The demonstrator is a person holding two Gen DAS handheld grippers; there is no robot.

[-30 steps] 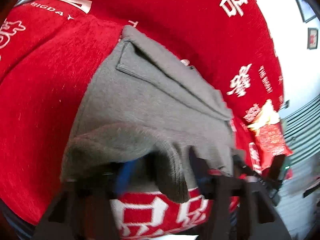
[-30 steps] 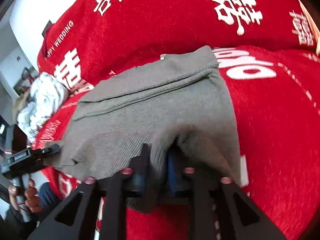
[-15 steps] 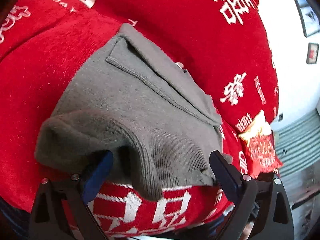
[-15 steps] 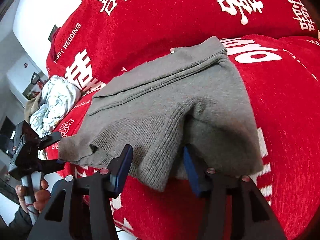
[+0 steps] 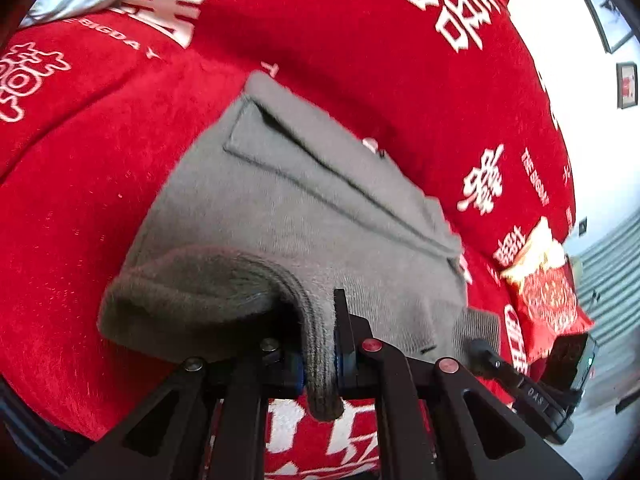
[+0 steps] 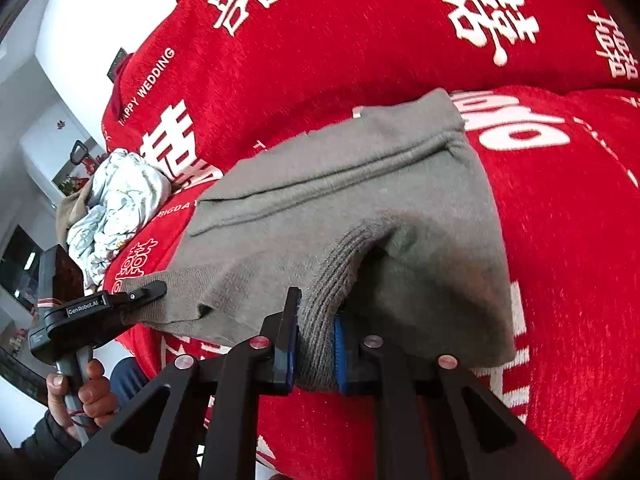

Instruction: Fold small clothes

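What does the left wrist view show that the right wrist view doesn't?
Left wrist only: the left gripper shut on the grey garment's ribbed edge, a red packet and a framed picture on the wall.

Right wrist only: the right gripper shut on the ribbed edge, a crumpled pale cloth and the hand on the left gripper's handle.

Both: the garment on the red cover. Both grippers have just been closing on it.

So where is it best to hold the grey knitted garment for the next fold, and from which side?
Hold the grey garment by its ribbed near edge, coming from the near side. That edge hangs off the red cover towards both grippers, so fingers can close around it. The left gripper and right gripper have just closed on this rib.
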